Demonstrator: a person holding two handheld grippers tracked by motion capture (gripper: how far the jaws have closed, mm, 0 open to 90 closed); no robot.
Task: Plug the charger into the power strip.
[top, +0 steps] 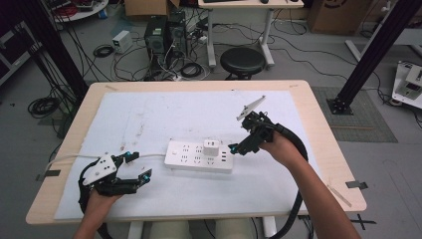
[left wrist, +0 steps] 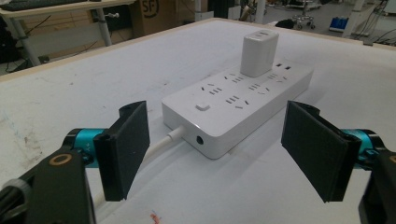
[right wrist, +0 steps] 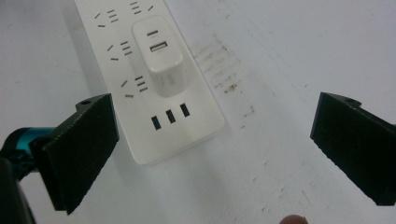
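Note:
A white power strip (top: 191,160) lies across the middle of the white mat, and a white USB charger (top: 211,147) stands plugged into it. My left gripper (top: 140,166) rests open at the strip's left end, where its white cable (top: 152,156) leaves. In the left gripper view the strip (left wrist: 243,100), charger (left wrist: 258,52) and cable (left wrist: 161,142) lie just beyond the open left gripper (left wrist: 222,149). My right gripper (top: 240,137) hovers open by the strip's right end, holding nothing. The right gripper view looks down past the right gripper (right wrist: 217,144) at the strip (right wrist: 180,135) and charger (right wrist: 158,53).
The white mat (top: 149,114) covers most of a wooden table (top: 323,149). A black stool (top: 242,60) stands beyond the far edge, with computer towers (top: 164,37) and loose cables on the floor. Black frame posts (top: 368,55) rise at both sides.

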